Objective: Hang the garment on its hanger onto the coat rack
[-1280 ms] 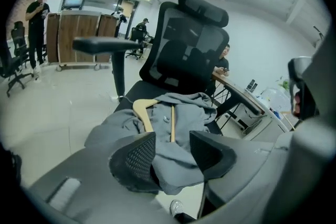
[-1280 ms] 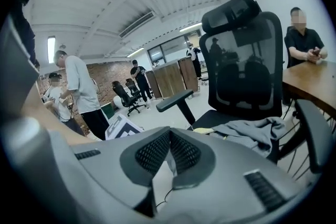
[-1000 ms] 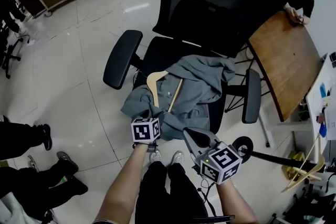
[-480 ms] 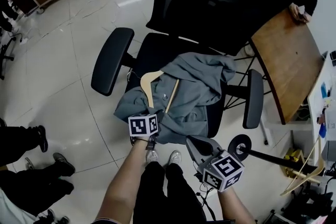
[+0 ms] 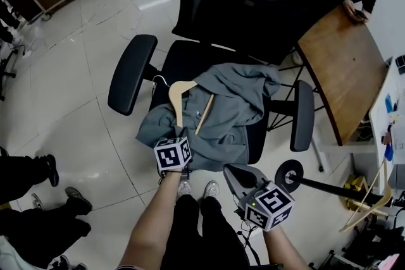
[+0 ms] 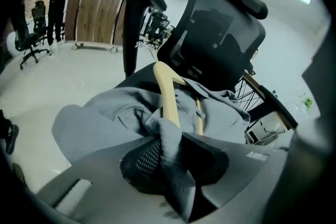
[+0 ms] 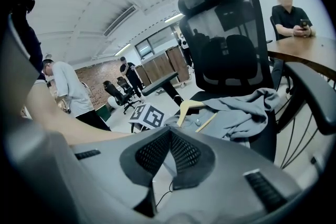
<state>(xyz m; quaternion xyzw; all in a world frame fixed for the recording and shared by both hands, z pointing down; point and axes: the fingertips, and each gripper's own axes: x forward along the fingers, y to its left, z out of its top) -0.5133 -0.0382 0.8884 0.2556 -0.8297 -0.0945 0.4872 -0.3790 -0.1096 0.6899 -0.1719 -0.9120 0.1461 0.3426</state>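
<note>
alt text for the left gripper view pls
The left gripper is closing its fingers on a fold of the grey garment, which lies with its wooden hanger on a black office chair. A person stands by wooden cabinets far left.

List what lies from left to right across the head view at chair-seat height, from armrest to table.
Black armrest → grey garment → the other black armrest → wooden table

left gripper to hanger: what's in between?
A fold of the grey garment. The left gripper, in its own view, is closing its jaws on that fold, and the wooden hanger runs down into it.
</note>
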